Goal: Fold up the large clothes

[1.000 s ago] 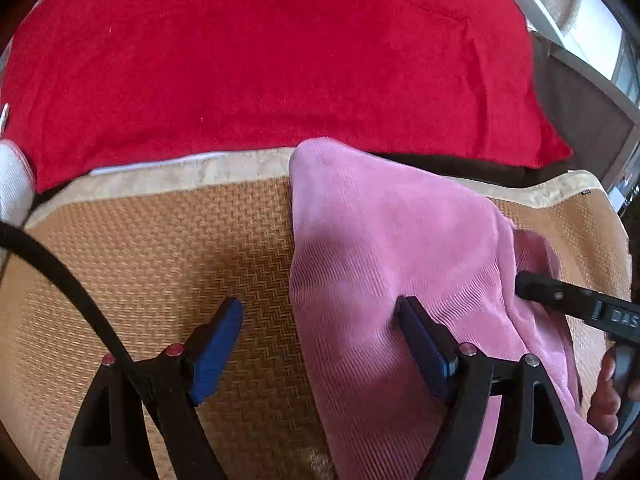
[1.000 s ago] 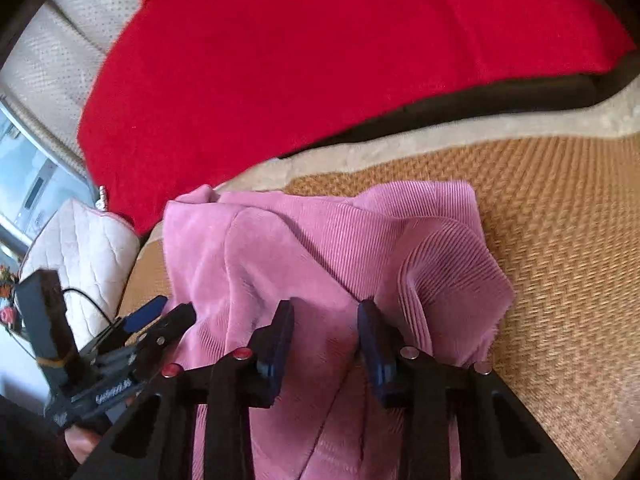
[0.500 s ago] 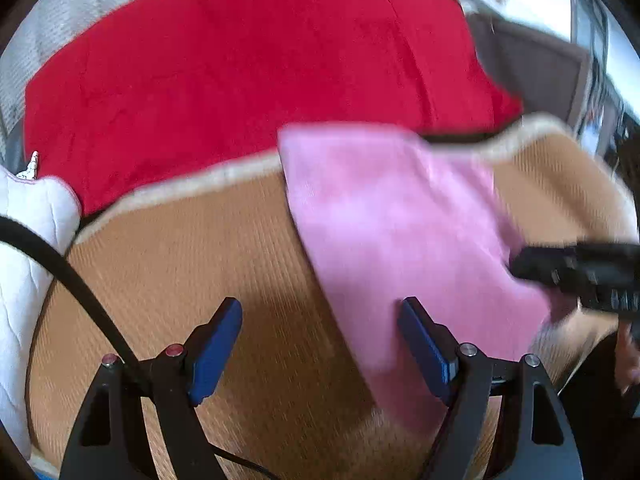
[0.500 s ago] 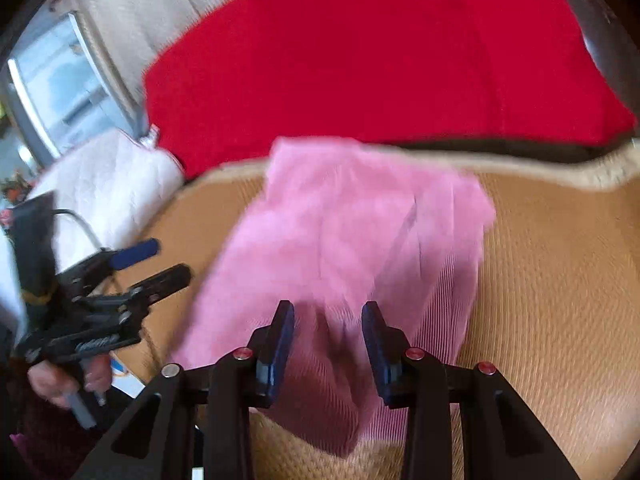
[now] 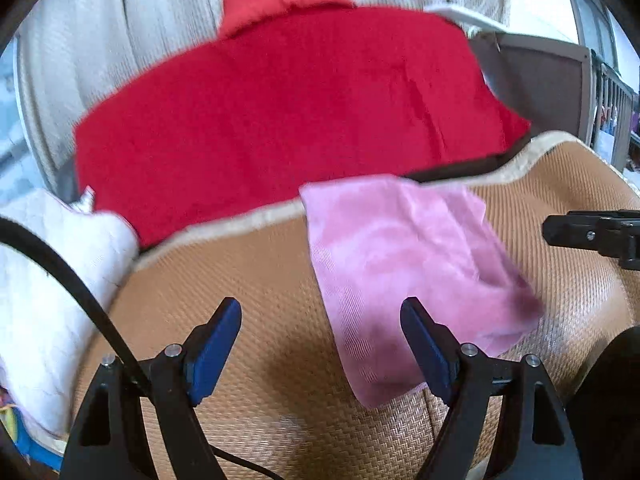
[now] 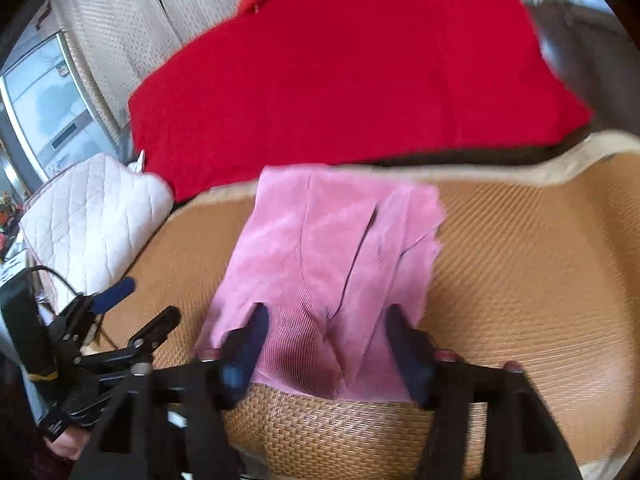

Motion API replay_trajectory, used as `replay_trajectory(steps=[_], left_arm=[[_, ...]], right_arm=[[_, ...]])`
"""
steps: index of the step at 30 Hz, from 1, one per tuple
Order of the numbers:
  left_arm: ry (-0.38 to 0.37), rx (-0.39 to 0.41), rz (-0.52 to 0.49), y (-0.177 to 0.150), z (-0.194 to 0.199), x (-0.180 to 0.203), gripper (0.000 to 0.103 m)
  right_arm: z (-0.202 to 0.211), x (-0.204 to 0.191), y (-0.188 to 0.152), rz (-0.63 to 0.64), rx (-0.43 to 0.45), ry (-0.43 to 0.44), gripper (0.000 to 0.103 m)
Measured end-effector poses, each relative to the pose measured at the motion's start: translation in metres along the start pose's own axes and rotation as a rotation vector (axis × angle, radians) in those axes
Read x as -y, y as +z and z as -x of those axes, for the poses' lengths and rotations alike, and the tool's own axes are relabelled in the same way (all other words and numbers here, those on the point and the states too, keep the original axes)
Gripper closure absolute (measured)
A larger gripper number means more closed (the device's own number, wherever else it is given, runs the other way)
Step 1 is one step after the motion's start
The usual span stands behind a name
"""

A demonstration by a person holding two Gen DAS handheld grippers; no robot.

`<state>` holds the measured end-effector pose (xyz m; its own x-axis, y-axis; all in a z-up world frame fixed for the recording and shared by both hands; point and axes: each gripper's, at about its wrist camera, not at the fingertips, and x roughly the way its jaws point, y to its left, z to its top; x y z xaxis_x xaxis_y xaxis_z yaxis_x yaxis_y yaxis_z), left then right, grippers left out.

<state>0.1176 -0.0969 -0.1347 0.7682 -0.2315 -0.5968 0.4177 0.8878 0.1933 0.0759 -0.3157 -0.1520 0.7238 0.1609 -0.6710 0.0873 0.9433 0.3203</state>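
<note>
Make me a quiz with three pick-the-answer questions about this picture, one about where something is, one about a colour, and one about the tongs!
1. Where does the pink garment lie?
A. on the woven mat
B. on the white quilted cushion
C. on the floor

2. What colour is the big cloth behind the mat?
A. green
B. red
C. yellow

3. How do the left tongs stand?
A. shut on the garment
B. shut on the mat
C. open, holding nothing

Answers:
1 A, woven mat shows all around the garment.
2 B, it is bright red in both views.
3 C, the blue pads stand wide apart, nothing pinched between them.
</note>
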Motion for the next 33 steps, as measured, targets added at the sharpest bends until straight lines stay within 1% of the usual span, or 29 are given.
replay_trajectory(steps=[1, 2, 3, 6, 7, 12, 18, 21, 26, 33], left_arm=[[0.008, 0.021, 0.000, 0.004, 0.019, -0.001, 0.020], [0.016, 0.043, 0.004, 0.010, 0.023, -0.005, 0.017], [0.025, 0.064, 0.011, 0.014, 0.033, -0.006, 0.015], [0.039, 0.137, 0.036, 0.021, 0.067, -0.007, 0.013], [0.045, 0.156, 0.045, 0.024, 0.078, -0.008, 0.012], [0.087, 0.232, 0.084, 0.036, 0.123, -0.018, 0.010], [0.164, 0.281, 0.120, 0.040, 0.155, -0.026, 0.009], [0.187, 0.294, 0.137, 0.042, 0.170, -0.032, 0.009], [0.218, 0.332, 0.176, 0.044, 0.194, -0.043, 0.009], [0.253, 0.373, 0.171, 0.043, 0.216, -0.047, 0.009]], right_arm=[[0.009, -0.003, 0.001, 0.010, 0.020, -0.010, 0.036], [0.023, -0.007, 0.001, 0.030, 0.046, -0.028, 0.036], [0.029, -0.011, 0.004, 0.038, 0.058, -0.041, 0.036], [0.064, -0.015, 0.007, 0.042, 0.117, -0.065, 0.036], [0.069, -0.017, 0.009, 0.042, 0.128, -0.070, 0.036], [0.110, -0.036, 0.010, 0.079, 0.201, -0.140, 0.036], [0.146, -0.057, 0.008, 0.124, 0.260, -0.184, 0.036], [0.157, -0.066, 0.007, 0.144, 0.290, -0.197, 0.035], [0.178, -0.078, 0.006, 0.154, 0.321, -0.188, 0.034], [0.195, -0.090, 0.005, 0.169, 0.364, -0.176, 0.033]])
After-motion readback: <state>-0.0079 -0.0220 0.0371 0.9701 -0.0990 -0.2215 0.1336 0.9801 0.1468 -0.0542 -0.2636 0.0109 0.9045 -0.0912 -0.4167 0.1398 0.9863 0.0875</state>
